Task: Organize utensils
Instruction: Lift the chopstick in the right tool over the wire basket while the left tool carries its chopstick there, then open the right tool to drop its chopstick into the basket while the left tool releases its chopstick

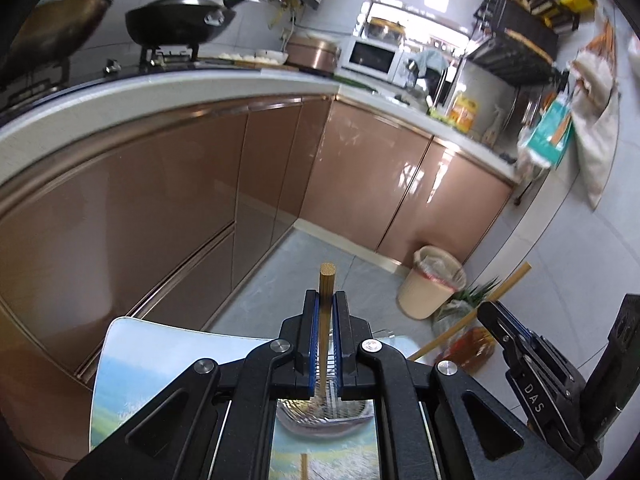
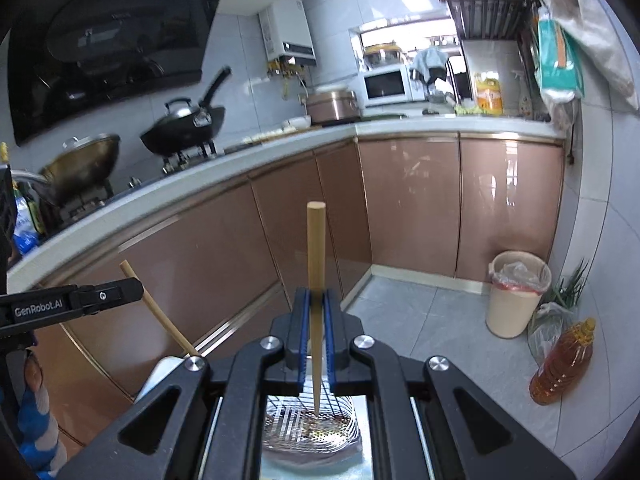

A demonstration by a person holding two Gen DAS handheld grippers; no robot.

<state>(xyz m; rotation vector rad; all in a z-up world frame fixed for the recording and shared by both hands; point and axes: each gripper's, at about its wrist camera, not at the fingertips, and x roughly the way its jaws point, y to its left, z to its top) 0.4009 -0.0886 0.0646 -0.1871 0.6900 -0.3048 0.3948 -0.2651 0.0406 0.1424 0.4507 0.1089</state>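
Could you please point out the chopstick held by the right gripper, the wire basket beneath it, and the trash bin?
chopstick (image 2: 315,264): right wrist view, upper shaft above the fingers.
wire basket (image 2: 288,420): right wrist view, mesh bottom.
trash bin (image 2: 508,312): right wrist view, front wall.

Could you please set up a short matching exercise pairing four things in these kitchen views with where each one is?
Things:
1. black wok
2. beige waste bin
3. oil bottle
4. microwave

Places:
A. countertop under the window
B. floor, at the cabinet base
C. on the gas stove
D. floor, near the right wall, nearest the camera

Pairs: 1-C, 2-B, 3-D, 4-A
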